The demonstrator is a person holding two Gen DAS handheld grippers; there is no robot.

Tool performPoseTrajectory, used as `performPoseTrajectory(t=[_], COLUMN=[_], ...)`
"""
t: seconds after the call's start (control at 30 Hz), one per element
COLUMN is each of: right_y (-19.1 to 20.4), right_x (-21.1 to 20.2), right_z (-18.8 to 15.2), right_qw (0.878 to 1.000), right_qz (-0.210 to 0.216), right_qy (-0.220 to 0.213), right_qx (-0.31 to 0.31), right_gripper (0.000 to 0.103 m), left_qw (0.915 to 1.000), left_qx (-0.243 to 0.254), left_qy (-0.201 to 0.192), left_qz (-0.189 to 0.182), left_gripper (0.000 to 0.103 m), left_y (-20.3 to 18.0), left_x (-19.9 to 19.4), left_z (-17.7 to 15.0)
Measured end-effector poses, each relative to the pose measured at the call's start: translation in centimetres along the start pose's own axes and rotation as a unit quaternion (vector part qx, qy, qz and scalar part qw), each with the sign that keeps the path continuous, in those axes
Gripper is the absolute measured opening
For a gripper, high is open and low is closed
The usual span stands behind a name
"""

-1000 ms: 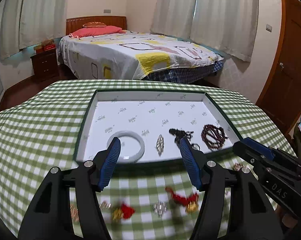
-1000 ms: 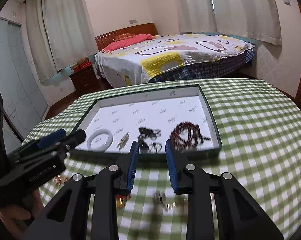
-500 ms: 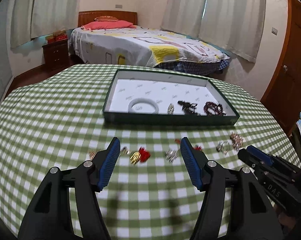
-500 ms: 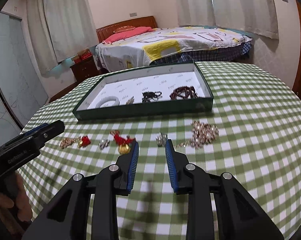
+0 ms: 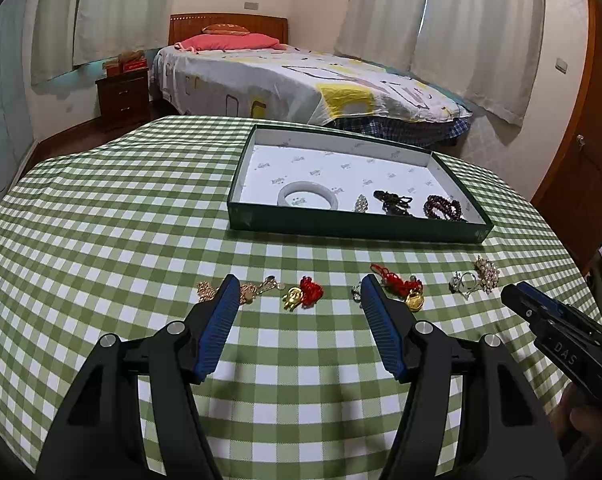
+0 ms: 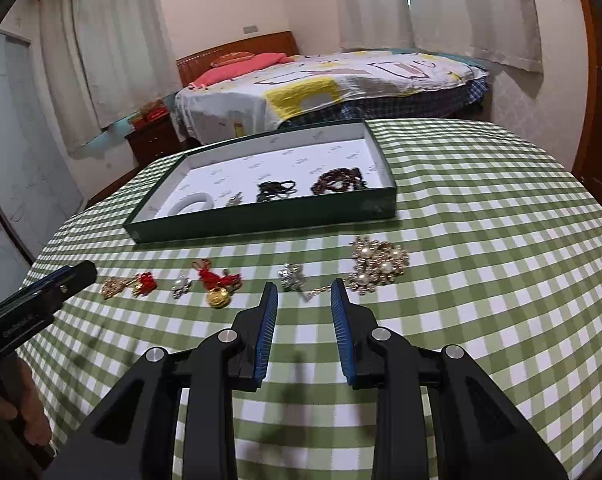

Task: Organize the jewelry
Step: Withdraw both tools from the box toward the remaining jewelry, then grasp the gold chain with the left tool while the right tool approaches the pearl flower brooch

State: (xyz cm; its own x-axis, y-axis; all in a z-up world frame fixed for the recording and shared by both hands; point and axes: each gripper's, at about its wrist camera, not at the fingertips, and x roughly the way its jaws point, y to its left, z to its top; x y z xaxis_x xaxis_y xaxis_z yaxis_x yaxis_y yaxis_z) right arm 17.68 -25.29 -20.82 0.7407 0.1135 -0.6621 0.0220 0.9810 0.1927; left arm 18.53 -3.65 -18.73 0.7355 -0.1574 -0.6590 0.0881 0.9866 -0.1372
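A dark green tray (image 5: 353, 227) (image 6: 261, 227) with a white lining holds a white bangle (image 5: 308, 196), a silver brooch (image 5: 360, 203), a black piece (image 5: 393, 201) and dark red beads (image 5: 442, 207). A row of loose jewelry lies on the checked cloth in front of it: a gold chain (image 5: 257, 289), a gold and red charm (image 5: 303, 293), a red-corded gold lock (image 6: 217, 283), a silver piece (image 6: 292, 276) and a pearl cluster (image 6: 377, 265). My left gripper (image 5: 295, 289) stands open just short of the charm. My right gripper (image 6: 304, 294) is open with a narrow gap, empty, near the silver piece.
The round table wears a green and white checked cloth (image 5: 101, 240). Beyond it stand a bed (image 5: 301, 80), a dark nightstand (image 5: 123, 94) and curtained windows. A wooden door (image 5: 589, 128) is at the right. A hand (image 6: 17, 404) holds the left gripper.
Both grippers have pulled back from over the tray toward the near side of the table. The loose row of jewelry now lies just ahead of their fingertips. Neither opening has changed.
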Motion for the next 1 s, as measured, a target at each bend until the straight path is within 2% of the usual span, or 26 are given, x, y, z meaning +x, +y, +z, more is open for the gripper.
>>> performPoseTrajectory(t=[0.23, 0.6, 0.63, 0.67, 0.73, 1.0], right_y=[-1.5, -2.8, -2.8, -2.9, -2.8, -3.2], right_x=[1.2, 3.2, 3.4, 3.8, 4.2, 6.8], right_z=[1.0, 2.7, 2.7, 2.8, 3.0, 3.6], right_qw=[1.000, 0.999, 0.998, 0.998, 0.998, 0.994], right_qz=[-0.023, -0.049, -0.052, -0.055, -0.065, -0.090], right_qy=[0.006, 0.016, 0.018, 0.022, 0.022, 0.056], right_qx=[0.009, 0.012, 0.012, 0.011, 0.007, -0.008], right_gripper=[0.029, 0.029, 0.033, 0.045, 0.055, 0.055], left_qw=[1.0000, 0.9993, 0.9992, 0.9991, 0.9989, 0.9986], left_qx=[-0.002, -0.026, -0.028, -0.029, -0.032, -0.036], left_qy=[0.002, 0.005, 0.006, 0.006, 0.008, 0.015], left_qz=[0.003, 0.027, 0.029, 0.030, 0.033, 0.037], left_gripper=[0.061, 0.061, 0.061, 0.061, 0.061, 0.061], left_y=[0.3, 2.9, 3.1, 3.3, 3.6, 4.1], left_x=[0.8, 2.0, 2.1, 2.2, 2.4, 2.9], left_z=[0.3, 1.1, 1.1, 1.1, 1.1, 0.9])
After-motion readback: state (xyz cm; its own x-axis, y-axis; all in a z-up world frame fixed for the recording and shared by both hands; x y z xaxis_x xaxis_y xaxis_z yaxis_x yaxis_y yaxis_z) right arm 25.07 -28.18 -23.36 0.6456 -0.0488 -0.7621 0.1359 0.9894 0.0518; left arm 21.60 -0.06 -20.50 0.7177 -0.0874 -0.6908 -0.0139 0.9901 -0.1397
